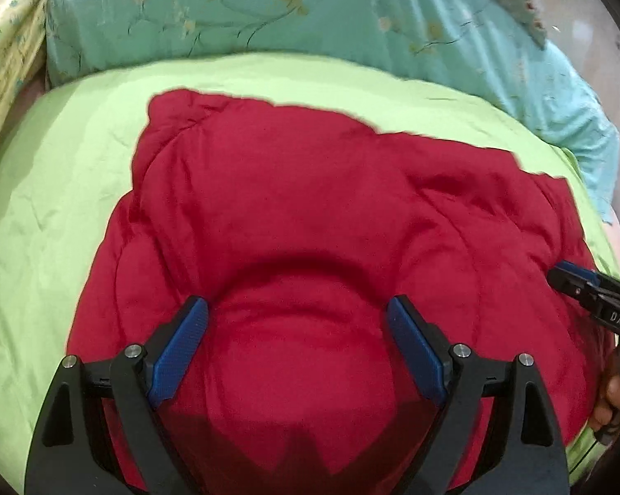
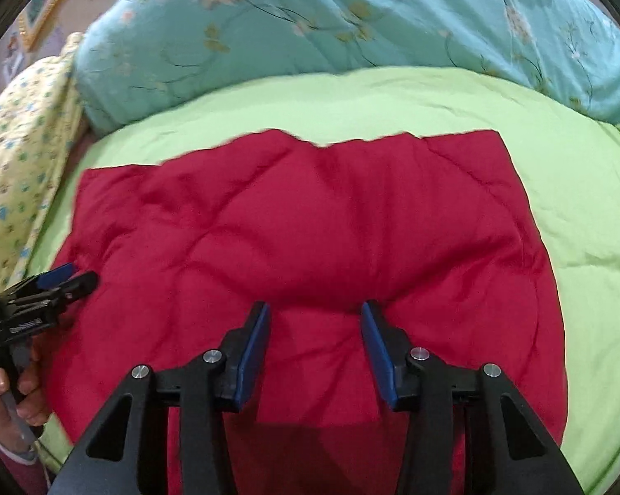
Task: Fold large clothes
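Puffy red garment (image 1: pixel 310 222) — flat, quilted, creased

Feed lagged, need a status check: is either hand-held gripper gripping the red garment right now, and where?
Nothing is held. The left hand-held gripper and right hand-held gripper both stand open over the red padded garment.

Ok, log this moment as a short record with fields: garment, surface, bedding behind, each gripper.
garment: padded red quilted garment, lying spread and partly folded, far edge roughly straight
surface: light green bed sheet, wrinkled, under the garment
bedding behind: teal floral duvet bunched past the sheet; yellow patterned cloth on the left
left gripper: open, blue pads apart over a raised fold of the garment
right gripper: open, over the garment, gripping nothing
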### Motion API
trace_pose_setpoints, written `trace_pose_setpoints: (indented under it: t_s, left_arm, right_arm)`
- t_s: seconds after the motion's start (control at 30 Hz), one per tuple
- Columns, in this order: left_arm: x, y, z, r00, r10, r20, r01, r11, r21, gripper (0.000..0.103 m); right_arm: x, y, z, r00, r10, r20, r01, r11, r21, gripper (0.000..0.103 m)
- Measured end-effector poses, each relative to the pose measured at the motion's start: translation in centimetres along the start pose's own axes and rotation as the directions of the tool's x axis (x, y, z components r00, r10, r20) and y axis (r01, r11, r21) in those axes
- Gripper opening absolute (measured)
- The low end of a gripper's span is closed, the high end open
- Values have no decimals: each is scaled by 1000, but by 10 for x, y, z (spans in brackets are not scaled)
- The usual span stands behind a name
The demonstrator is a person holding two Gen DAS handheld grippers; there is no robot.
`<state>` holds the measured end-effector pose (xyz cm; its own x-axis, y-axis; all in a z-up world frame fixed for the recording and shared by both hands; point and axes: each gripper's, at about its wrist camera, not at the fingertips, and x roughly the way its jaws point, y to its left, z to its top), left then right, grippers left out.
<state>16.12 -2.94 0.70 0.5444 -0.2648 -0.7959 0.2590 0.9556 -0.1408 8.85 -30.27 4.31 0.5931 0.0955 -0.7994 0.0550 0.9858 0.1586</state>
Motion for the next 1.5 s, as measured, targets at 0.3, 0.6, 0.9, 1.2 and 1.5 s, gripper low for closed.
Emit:
trace_pose_setpoints:
  t_s: [0.3,0.6,0.9,1.2,1.5]
  left_arm:
    - [17,8,10,1000,14,-28,-15,999,-32,89]
    - [-68,-11,-38,997,-51,52,51,999,-6,89]
    - [-53,-16,-79,999,32,-25,-32,999,11,90]
    - [-50,-18,-80,999,32,14,-33,999,39,91]
    - [-82,-11,-90,998,-29,62,26,998,55,90]
  right_arm:
    - [9,-18,-3,999,20,36,-23,996,81,45]
    - [12,-20,0,998,30,47,-34,997,71,46]
    - [-15,-25,-5,992,98,85,-104,992,68,48]
    - [-75,12,-69,992,101,79,-95,992,-81,58]
    - [-46,15,-85,998,-12,55,17,997,-82,59]
